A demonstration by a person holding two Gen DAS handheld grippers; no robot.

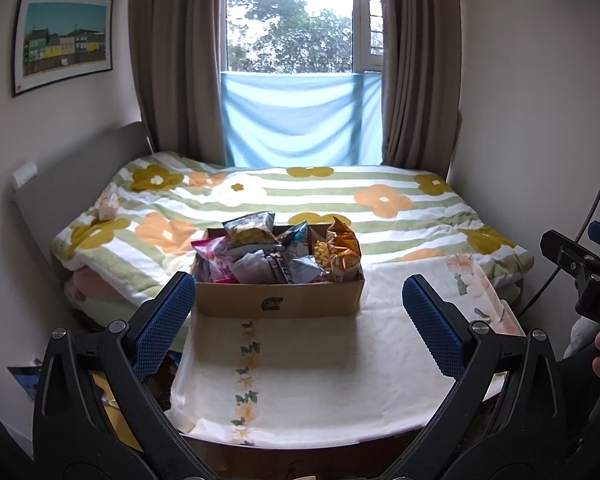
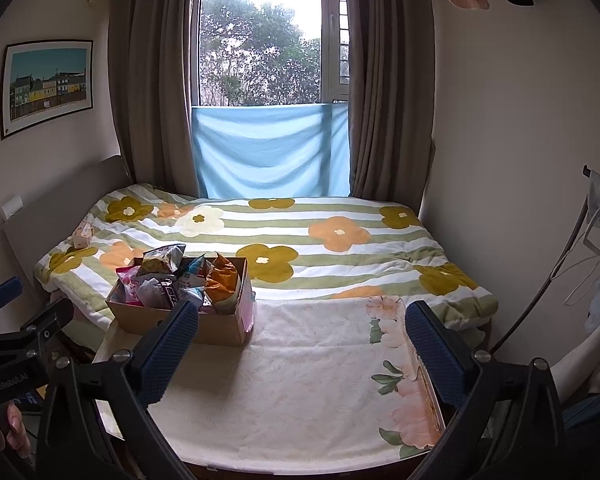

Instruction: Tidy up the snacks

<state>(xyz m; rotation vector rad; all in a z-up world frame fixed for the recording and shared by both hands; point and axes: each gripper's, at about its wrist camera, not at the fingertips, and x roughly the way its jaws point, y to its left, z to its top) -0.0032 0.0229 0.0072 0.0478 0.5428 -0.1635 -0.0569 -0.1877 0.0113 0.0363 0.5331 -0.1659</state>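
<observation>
A cardboard box [image 1: 278, 300] full of several snack bags stands at the far end of a small table covered with a cream floral cloth [image 1: 300, 360]. On top are a grey bag with yellow snacks [image 1: 250, 230] and an orange bag [image 1: 342, 252]. My left gripper [image 1: 298, 316] is open and empty, just in front of the box. In the right wrist view the box [image 2: 180, 320] stands at the far left of the cloth [image 2: 300, 380]. My right gripper [image 2: 300, 344] is open and empty, over the cloth to the right of the box.
A bed with a striped flower quilt [image 1: 380, 208] lies right behind the table. A small patterned pack [image 1: 108, 206] lies on the quilt at the left. Curtains and a window stand behind; walls close in on both sides. The right gripper's body [image 1: 580, 272] shows at the left view's right edge.
</observation>
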